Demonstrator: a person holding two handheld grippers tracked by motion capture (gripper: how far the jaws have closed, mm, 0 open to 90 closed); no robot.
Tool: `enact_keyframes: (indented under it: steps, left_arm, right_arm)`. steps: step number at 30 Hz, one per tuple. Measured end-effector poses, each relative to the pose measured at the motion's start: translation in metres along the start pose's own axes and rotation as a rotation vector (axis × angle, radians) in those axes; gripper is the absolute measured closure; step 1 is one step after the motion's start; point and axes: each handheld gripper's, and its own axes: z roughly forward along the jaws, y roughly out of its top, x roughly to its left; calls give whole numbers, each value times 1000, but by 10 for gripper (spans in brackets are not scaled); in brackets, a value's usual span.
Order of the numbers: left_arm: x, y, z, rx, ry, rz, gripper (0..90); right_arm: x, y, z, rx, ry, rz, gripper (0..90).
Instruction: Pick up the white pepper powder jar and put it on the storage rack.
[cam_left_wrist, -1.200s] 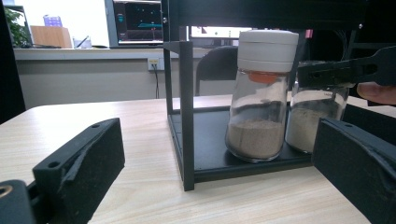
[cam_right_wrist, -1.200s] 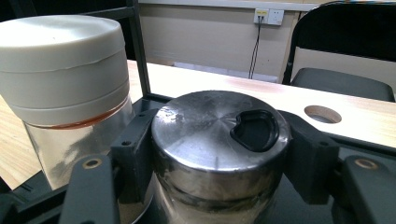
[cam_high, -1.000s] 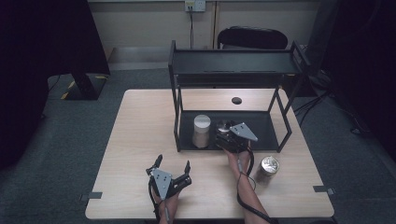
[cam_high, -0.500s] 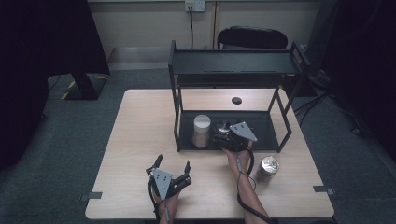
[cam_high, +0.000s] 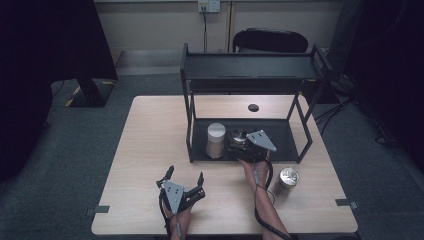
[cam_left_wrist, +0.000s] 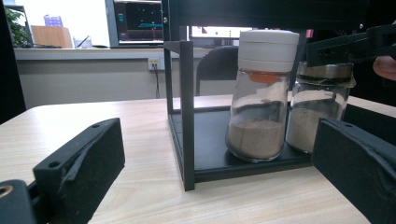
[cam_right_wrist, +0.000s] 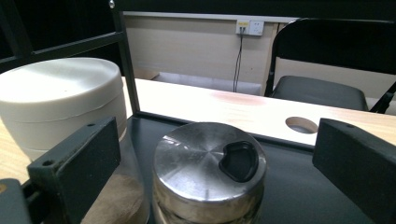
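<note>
A black two-tier rack (cam_high: 250, 75) stands on the wooden table. On its lower shelf a white-lidded glass jar (cam_high: 216, 140) (cam_left_wrist: 262, 93) (cam_right_wrist: 56, 102) of brown powder stands beside a metal-lidded jar (cam_high: 239, 135) (cam_left_wrist: 320, 107) (cam_right_wrist: 210, 163). My right gripper (cam_high: 238, 144) (cam_right_wrist: 215, 140) reaches into the shelf, and its jaws have just been opening. They now stand wide on either side of the metal-lidded jar, with the pads clear of it. My left gripper (cam_high: 186, 173) (cam_left_wrist: 217, 140) rests open near the table's front edge, facing the rack with nothing between its fingers.
A second metal-lidded jar (cam_high: 288, 177) stands on the table to the right of my right forearm. The tabletop has a round cable hole (cam_high: 253, 107) behind the rack. A black chair (cam_high: 270, 40) stands beyond the table, and the rack's front post (cam_left_wrist: 187, 116) is close to my left gripper.
</note>
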Motion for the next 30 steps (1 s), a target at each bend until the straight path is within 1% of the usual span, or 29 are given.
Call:
enact_keyframes:
  steps: [2,13,16,18,19,21,23,27,30]
  left_arm:
    - [0,0,0,0,0,0,22]
    - [0,0,0,0,0,0,22]
    - [0,0,0,0,0,0,22]
    - [0,0,0,1,1,0,22]
    - [0,0,0,0,1,0,22]
    - [0,0,0,0,1,0,22]
    - [0,0,0,0,1,0,22]
    - [0,0,0,2,2,-1,22]
    - [-1,0,0,2,3,-1,22]
  right_arm:
    - [-1,2,0,5,11,-5,5]
    - [3,4,-7,-36,1,-16,7]
    - [4,7,-10,-50,7,-16,7]
    - [8,11,-13,-67,-1,-48,7]
    - [9,13,-14,-70,-1,-52,7]
    - [10,17,-16,-80,0,-46,8]
    - [10,22,-17,-73,1,-46,9]
    - [11,24,-21,-92,2,-44,11]
    - [13,27,-26,-107,4,-53,14]
